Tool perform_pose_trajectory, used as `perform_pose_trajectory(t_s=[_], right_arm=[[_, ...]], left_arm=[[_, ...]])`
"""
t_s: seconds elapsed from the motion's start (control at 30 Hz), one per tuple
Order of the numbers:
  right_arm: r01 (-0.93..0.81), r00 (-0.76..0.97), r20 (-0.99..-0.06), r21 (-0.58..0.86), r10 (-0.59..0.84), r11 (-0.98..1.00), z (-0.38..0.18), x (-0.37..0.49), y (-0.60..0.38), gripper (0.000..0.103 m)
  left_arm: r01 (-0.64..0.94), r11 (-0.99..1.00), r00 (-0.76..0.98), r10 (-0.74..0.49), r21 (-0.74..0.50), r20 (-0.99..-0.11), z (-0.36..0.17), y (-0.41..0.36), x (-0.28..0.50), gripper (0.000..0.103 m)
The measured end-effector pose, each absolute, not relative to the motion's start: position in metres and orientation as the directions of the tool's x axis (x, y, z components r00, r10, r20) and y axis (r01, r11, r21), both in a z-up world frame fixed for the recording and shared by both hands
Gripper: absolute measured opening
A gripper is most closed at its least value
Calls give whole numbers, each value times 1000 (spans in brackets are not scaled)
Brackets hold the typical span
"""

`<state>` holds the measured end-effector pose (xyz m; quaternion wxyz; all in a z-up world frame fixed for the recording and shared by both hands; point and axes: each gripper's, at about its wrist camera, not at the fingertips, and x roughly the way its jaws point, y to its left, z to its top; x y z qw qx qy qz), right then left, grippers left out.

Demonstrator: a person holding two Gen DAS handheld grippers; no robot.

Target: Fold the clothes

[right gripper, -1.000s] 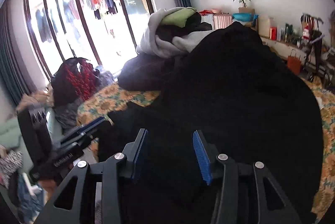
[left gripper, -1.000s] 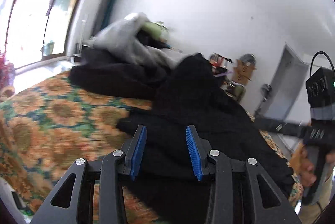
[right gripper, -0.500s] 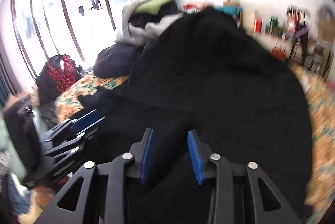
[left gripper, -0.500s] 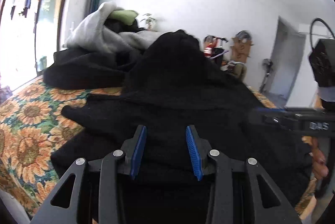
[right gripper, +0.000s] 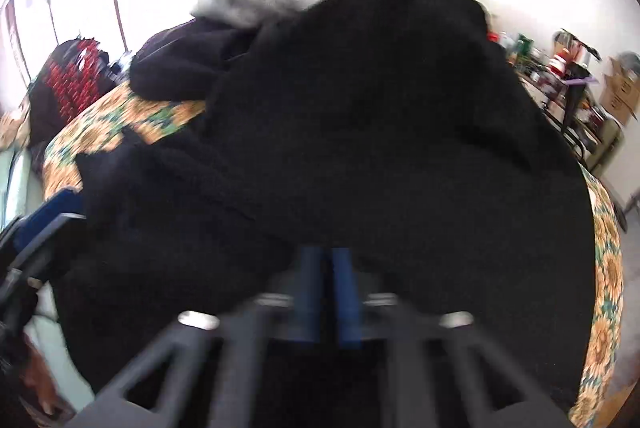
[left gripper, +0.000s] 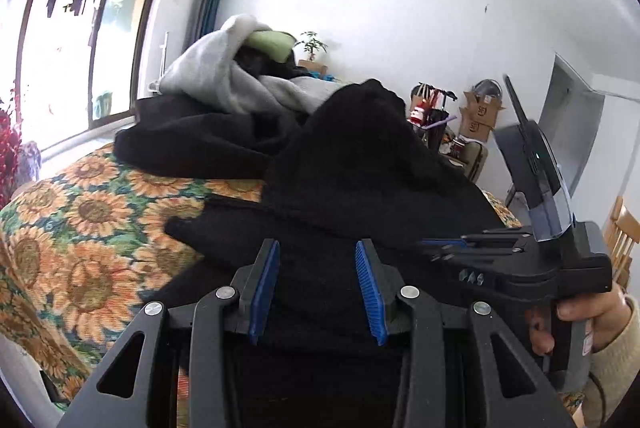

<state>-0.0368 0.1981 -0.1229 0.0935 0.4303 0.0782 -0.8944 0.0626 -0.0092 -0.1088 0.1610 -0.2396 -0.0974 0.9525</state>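
A large black garment [left gripper: 360, 187] lies heaped across the sunflower-print bedspread [left gripper: 80, 228], its bulk rising into a hump toward the far wall. Behind the garment, on the same bedspread, sits a pile of other clothes: a grey hoodie [left gripper: 224, 71] with a green piece [left gripper: 272, 43] on top and more dark fabric [left gripper: 192, 135] under it.

The left gripper [left gripper: 316, 292] hangs over the near edge of the garment, its 2 blue pads standing partly apart with only black cloth seen past the gap, nothing pinched.

The right gripper [right gripper: 327, 292] is blurred, but its 2 blue pads are drawn together, nearly meeting, at the near hem of the garment; whether cloth is caught between them cannot be told. From the left wrist view it [left gripper: 448, 252] points sideways at the garment, held by the person's hand [left gripper: 576, 312] in a cream sleeve [left gripper: 616, 360].
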Motion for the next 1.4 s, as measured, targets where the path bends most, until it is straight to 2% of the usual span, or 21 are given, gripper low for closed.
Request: perform_pose_trajectory(t_s=[0.17,0.23,0.27,0.33,0.43,0.5,0.57,0.6,0.7,0.8,0.87,0.9,0.93,1.0,1.13,1.17,1.23,1.4], right_arm=[[197,-634,-762,6,-132,-980,-112,-26,234,1],[195,-636,-747,88,-194,-977,-105,-24,246,2],[191,-630,-750,103,-203,-976,-104,-27,247,5],[183,-616,-756,135,-220,-974,-103,-32,248,24],[210,-578,-783,133,-232,-969,-107,-39,234,24],[228,-555,-804,99,-212,-969,-113,-41,221,29],[246,-556,-811,50,-183,-968,-117,-41,211,20],[255,-557,-813,25,-168,-967,-120,-40,206,3],[280,-564,-816,-45,-127,-959,-126,-39,193,1],[258,-590,-795,-24,-138,-966,-118,-35,198,1],[224,-595,-793,-7,-131,-975,-113,-36,204,11],[211,-588,-798,3,-130,-977,-112,-37,205,25],[214,-569,-810,21,-142,-977,-114,-39,205,35],[234,-560,-817,7,-141,-972,-117,-39,199,30],[282,-570,-817,-98,-84,-954,-128,-37,181,32],[285,-582,-811,-134,-60,-949,-129,-36,177,29],[286,-610,-792,-191,-24,-939,-132,-32,173,11],[279,-594,-800,-107,-84,-954,-121,-29,192,6]], left_arm=[[-243,-917,-831,365,-317,-419,-115,-27,57,41],[-244,-909,-826,378,-339,-417,-116,-28,54,41],[-241,-907,-825,378,-344,-420,-116,-27,53,41],[-235,-908,-822,376,-347,-428,-117,-25,52,41],[-234,-905,-816,381,-355,-435,-119,-23,51,41],[-232,-903,-811,385,-362,-440,-121,-22,50,41],[-231,-901,-806,389,-368,-445,-123,-22,50,41],[-233,-901,-805,389,-365,-448,-124,-22,50,41],[-234,-907,-803,383,-350,-457,-126,-20,50,41],[-240,-903,-796,393,-357,-460,-127,-21,52,41],[-240,-902,-794,395,-358,-463,-126,-21,54,41],[-241,-901,-793,397,-360,-462,-126,-21,55,41],[-243,-900,-792,399,-362,-461,-125,-21,56,41],[-249,-895,-790,409,-371,-457,-125,-21,56,41],[-247,-891,-783,414,-380,-463,-128,-19,54,41],[-246,-892,-784,414,-380,-463,-128,-18,54,41],[-250,-887,-781,421,-387,-461,-128,-18,54,41],[-256,-889,-779,423,-381,-464,-128,-17,57,41]])
